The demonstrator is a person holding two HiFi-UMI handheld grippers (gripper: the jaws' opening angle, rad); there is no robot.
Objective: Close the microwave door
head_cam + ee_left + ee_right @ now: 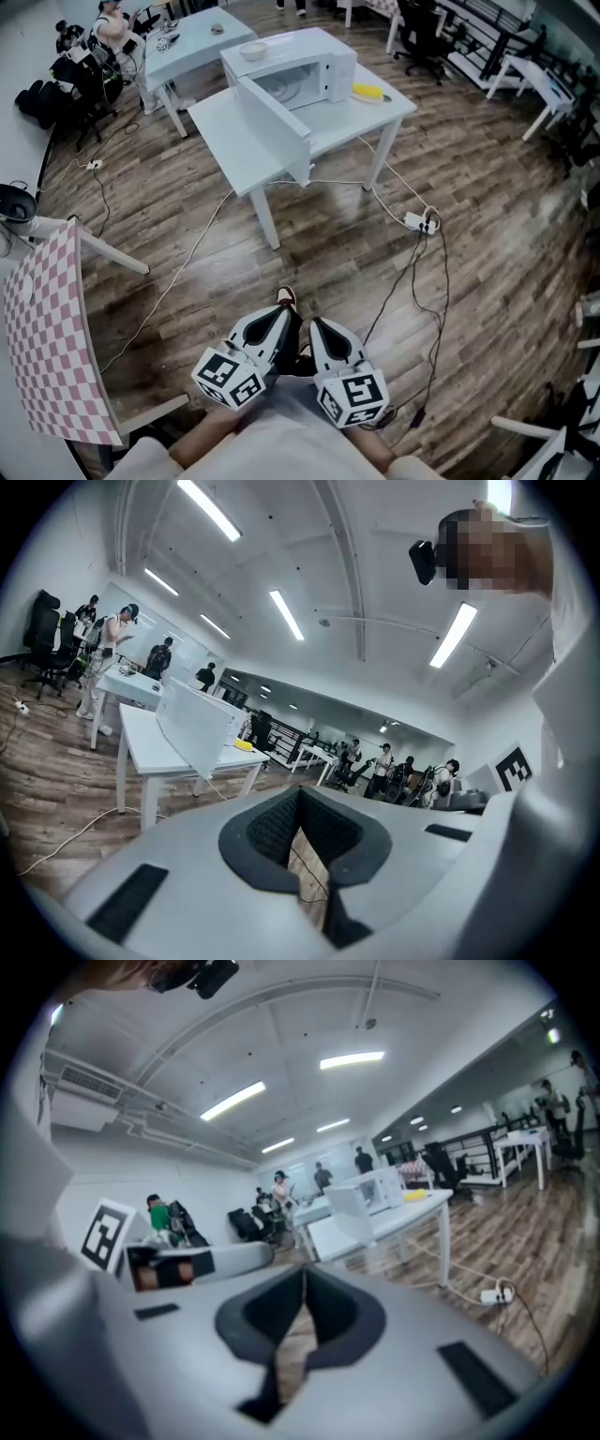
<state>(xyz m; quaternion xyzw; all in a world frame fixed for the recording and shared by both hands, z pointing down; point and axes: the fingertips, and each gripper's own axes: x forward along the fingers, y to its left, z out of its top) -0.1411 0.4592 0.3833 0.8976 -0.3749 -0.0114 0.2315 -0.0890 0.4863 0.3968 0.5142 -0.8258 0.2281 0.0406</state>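
Sitting side by side at the bottom middle of the head view were the left gripper (284, 317) and the right gripper (317, 328). Both were smooth white shells, each with a cube of black-and-white squares at the back. In each gripper view the dark pads met at their tips. Nothing was caught between them, and only brown floor showed through the thin slit below. A shoe tip (286, 297) peeked out just above the grippers.

A flat board (47, 347) of pink and white checks leaned at the lower left. The floor (328, 244) was shiny brown wood planks. Thin cables ran across it to a small white power strip (419, 222) right of the middle.

Farther off, in the upper middle, stood a white table (225, 141) on thin legs. The boxy white microwave (323, 66) sat on it, well apart from both grippers. Its flat door (272, 127) stood wide open, pointing toward the lower left. A round white bowl (253, 50) rested on the microwave's top. A yellow thing (367, 93) lay on the table just to the right of the microwave.
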